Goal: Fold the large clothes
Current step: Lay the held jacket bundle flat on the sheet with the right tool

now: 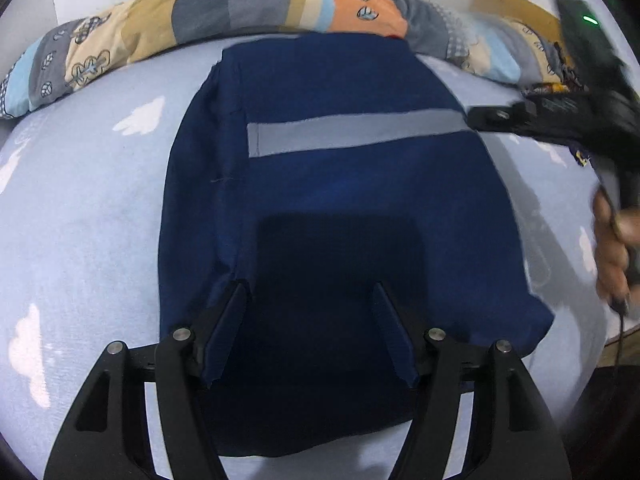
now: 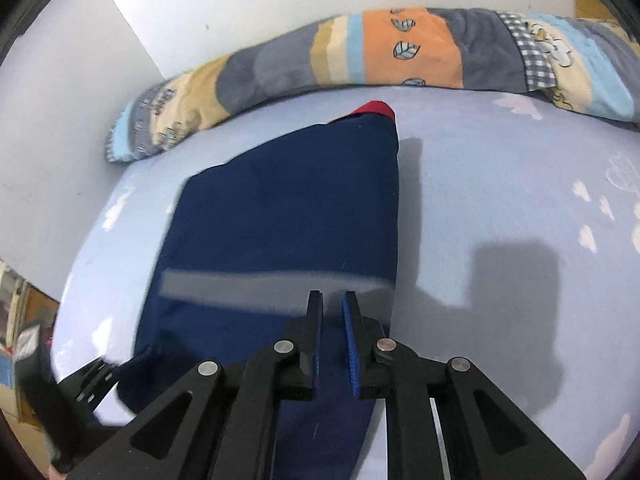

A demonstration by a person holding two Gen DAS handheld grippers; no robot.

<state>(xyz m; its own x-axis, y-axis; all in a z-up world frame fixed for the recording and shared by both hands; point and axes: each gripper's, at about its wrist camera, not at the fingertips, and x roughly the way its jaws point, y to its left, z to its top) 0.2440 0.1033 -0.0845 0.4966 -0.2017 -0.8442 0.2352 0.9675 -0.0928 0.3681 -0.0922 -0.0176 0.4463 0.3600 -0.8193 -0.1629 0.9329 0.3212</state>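
The left gripper (image 1: 310, 292) is seen with its fingers spread wide above the near part of the navy garment (image 1: 340, 184); nothing is pinched between them, and whether the tips touch the cloth cannot be told. The right gripper (image 2: 333, 300) is seen with its jaws brought almost together, a narrow gap left between the pads, and no cloth is caught in that gap; it hangs over the garment's right edge, close to the grey reflective stripe (image 2: 272, 282). In the left wrist view the right gripper (image 1: 490, 118) is shown blurred at the garment's right edge beside the end of the stripe, held by a hand (image 1: 614, 256) whose fingers are wrapped round the handle.

The navy garment is laid folded into a long block in the middle of the light-blue bed sheet (image 1: 80, 200), which is printed with white clouds. Its far end reaches nearly to the rolled patchwork quilt (image 1: 248, 12) that is stretched along the far edge of the bed against the white wall (image 2: 248, 12). A small red piece (image 2: 376, 109) is visible at the garment's far corner. The grey stripe is run across the garment's width. The gripper's shadow is cast on the bare sheet to the garment's right.
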